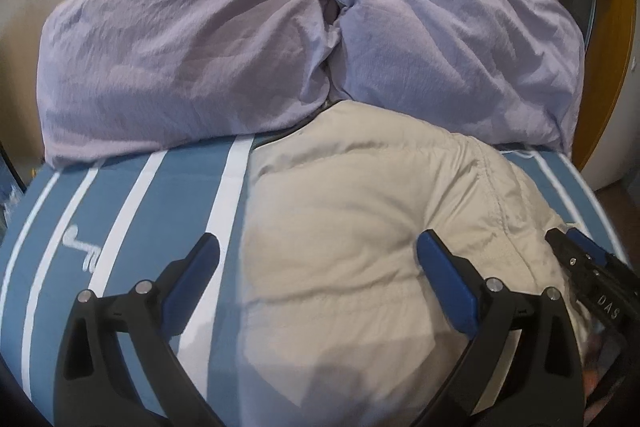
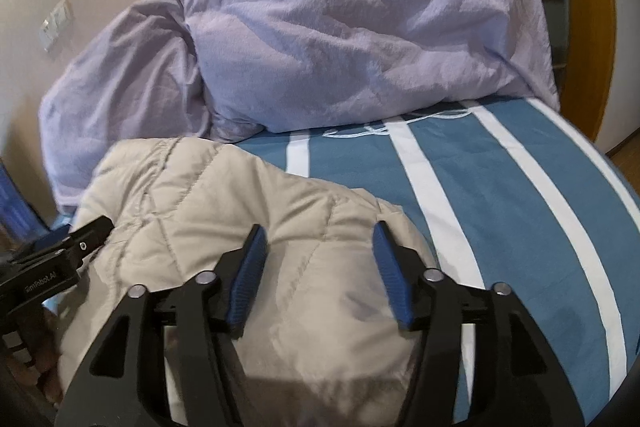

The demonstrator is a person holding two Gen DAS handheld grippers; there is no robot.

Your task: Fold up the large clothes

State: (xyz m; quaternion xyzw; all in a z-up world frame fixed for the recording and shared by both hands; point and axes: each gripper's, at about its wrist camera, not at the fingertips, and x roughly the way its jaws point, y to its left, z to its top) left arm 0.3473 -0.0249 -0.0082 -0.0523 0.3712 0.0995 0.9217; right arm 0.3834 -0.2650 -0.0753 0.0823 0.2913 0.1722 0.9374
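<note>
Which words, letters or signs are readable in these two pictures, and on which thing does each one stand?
"DAS": white letters on the right gripper, at the left view's right edge; the rest is cut off.
White print on the left gripper, in the right view: upside down, too blurred to read.
White embroidered marks on the blue sheet: not readable.

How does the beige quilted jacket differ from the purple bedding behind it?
The beige jacket is stitched into quilted panels; the purple bedding is plain crinkled fabric. The jacket lies low as a compact bundle near the tongs, while the bedding is heaped higher in two mounds against the wall. Both rest on the blue striped bedcover.
</note>
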